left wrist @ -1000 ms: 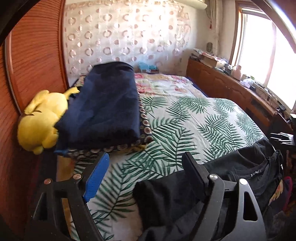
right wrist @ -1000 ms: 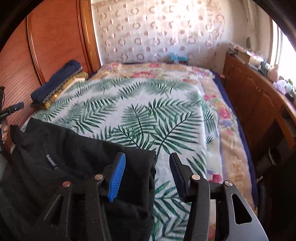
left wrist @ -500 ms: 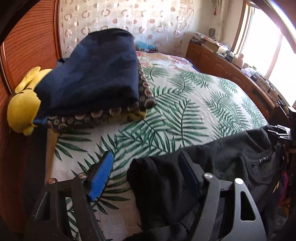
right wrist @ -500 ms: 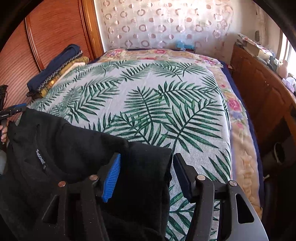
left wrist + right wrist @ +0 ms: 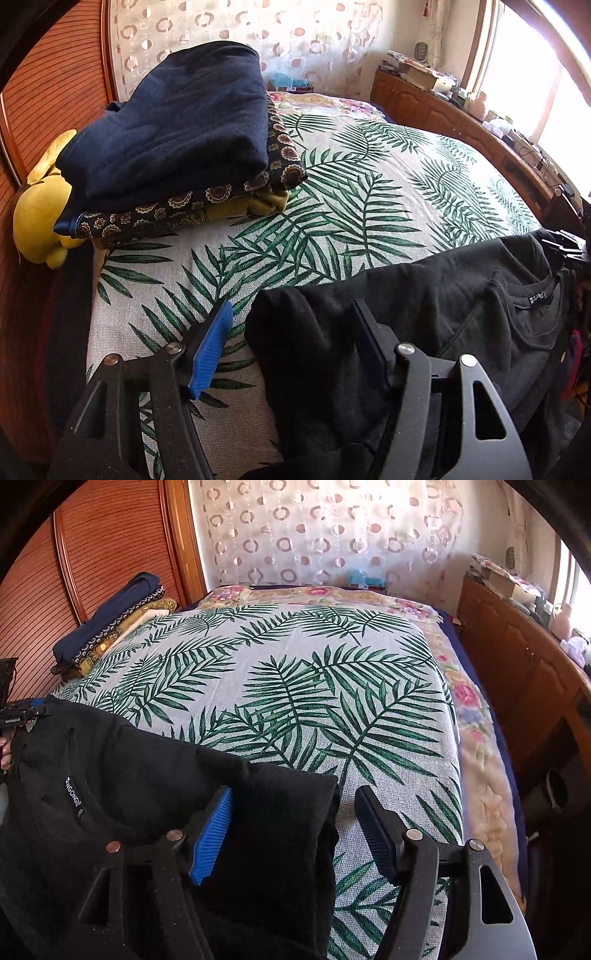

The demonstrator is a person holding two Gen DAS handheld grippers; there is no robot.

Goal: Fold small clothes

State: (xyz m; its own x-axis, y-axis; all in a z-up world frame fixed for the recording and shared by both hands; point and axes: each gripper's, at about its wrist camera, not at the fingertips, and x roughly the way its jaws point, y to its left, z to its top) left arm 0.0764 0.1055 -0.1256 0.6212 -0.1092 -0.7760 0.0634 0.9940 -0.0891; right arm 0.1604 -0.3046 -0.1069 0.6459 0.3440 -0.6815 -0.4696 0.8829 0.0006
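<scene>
Black shirt (image 5: 424,306) at 6 o'clock, draped over the near edge of the bed (image 5: 314,672), collar toward the viewer. Soft, light, limp; likely to sag and slide unless pinched at the shoulder corners. Left gripper (image 5: 291,336) spread wide around one shoulder fold, not pinching. Right gripper (image 5: 293,818) likewise spread around the other corner. Farther off, at 10 o'clock, stacked folded clothes (image 5: 177,140) beside a yellow plush toy (image 5: 37,218). Beyond, curtain (image 5: 325,535); wooden cabinet (image 5: 517,657) at 2 o'clock.

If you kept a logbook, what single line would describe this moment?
phase: laying out | item: black T-shirt on leaf-print bedspread | left gripper: open at sleeve | right gripper: open at sleeve
</scene>
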